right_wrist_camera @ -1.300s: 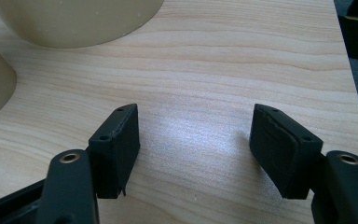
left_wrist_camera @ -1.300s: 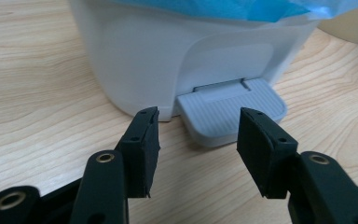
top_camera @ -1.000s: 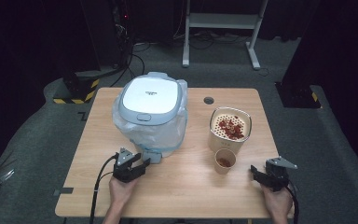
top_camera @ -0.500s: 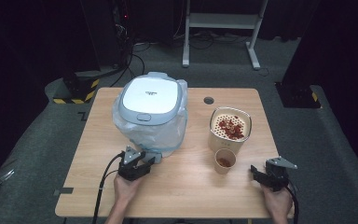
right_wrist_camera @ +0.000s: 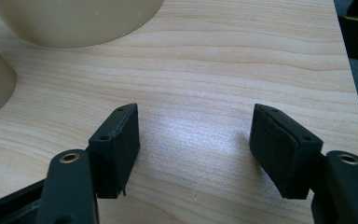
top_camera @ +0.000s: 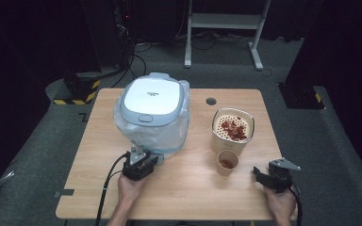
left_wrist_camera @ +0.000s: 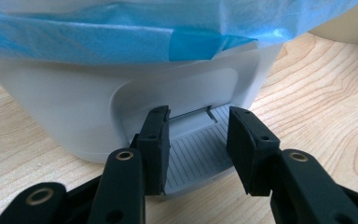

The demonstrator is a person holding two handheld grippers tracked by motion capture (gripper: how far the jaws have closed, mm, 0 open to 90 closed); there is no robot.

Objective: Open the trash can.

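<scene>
I have the left tool (left_wrist_camera: 198, 140) right at the foot of the white bin (top_camera: 153, 110), which stands toward the far left part of the table (top_camera: 188, 197) with a blue liner bag (left_wrist_camera: 121, 35) tucked under its closed lid (top_camera: 152, 96). In the left gripper view my jaws stand apart on either side of the ribbed grey pedal (left_wrist_camera: 193, 151) that juts from the bin's base; I can't tell whether they touch it, but they are not clamped on anything.

The right tool (right_wrist_camera: 193, 149) hangs open and empty over bare wood near the front right corner, just right of the small paper cup (top_camera: 227, 162) with reddish bits inside. Behind the cup, touching or nearly so, stands the bigger beige container (top_camera: 232, 129) holding more of the same red pieces.

By my reading this is an early stage: the lid is down, the pedal looks unpressed, and both the cup and the container remain full. Opening the bin and tipping anything in are yet to come.
</scene>
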